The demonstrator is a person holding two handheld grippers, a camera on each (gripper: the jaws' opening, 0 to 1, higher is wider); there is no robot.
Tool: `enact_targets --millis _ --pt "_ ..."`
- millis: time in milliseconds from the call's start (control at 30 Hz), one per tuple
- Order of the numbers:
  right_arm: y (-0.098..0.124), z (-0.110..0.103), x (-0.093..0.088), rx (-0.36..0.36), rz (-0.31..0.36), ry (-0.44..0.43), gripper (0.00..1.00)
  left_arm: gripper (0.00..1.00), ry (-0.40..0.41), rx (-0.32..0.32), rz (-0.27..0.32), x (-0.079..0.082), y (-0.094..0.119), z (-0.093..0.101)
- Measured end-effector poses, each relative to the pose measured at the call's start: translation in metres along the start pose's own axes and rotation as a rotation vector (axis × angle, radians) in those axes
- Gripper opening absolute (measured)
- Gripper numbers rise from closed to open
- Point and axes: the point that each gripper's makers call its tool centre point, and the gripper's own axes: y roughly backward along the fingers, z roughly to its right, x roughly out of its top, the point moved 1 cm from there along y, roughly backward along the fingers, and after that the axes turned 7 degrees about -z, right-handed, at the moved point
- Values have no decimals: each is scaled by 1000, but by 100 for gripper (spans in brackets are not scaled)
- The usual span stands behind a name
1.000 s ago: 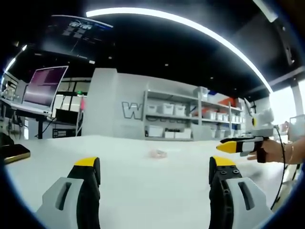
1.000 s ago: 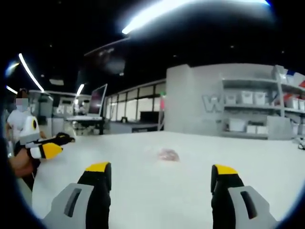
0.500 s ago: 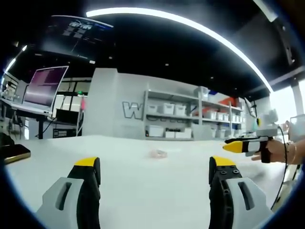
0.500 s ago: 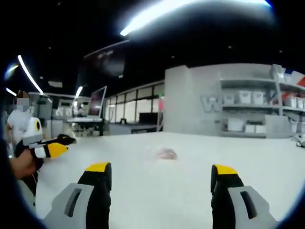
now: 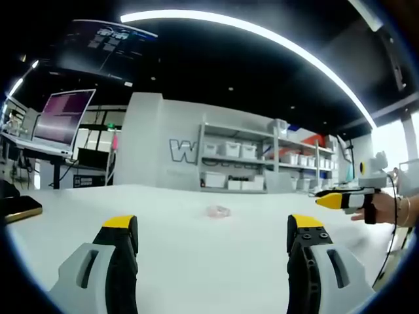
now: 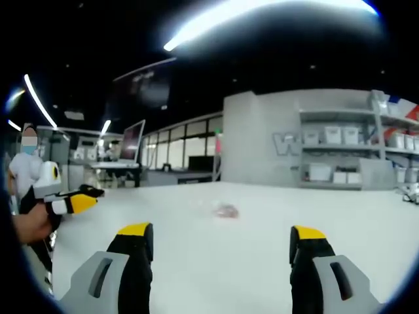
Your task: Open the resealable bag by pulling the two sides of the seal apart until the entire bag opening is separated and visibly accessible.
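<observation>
A small clear resealable bag [image 5: 217, 210] with pinkish contents lies flat on the white table [image 5: 196, 261], well beyond both grippers; in the right gripper view the bag [image 6: 226, 210] sits a little left of centre. My left gripper [image 5: 213, 229] is open, its yellow-tipped jaws wide apart with nothing between them. My right gripper [image 6: 222, 232] is open and empty as well. The right gripper [image 5: 337, 199], held by a hand, enters the left gripper view at the right edge. The left gripper [image 6: 72, 203] appears at the left of the right gripper view.
A dark flat object [image 5: 19, 208] rests at the table's left edge. Behind the table stand grey shelves with white bins [image 5: 236, 160] and a desk with a monitor [image 5: 62, 118]. A person [image 6: 26, 163] stands far left.
The right gripper has drifted slightly rightward and upward in the left gripper view. The bag lies as before and both grippers stay open.
</observation>
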Motion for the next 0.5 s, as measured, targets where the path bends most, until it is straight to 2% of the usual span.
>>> enact_targets --millis 500 --pt "14 6 -2 -11 13 -15 86 94 -6 3 0 0 0 0"
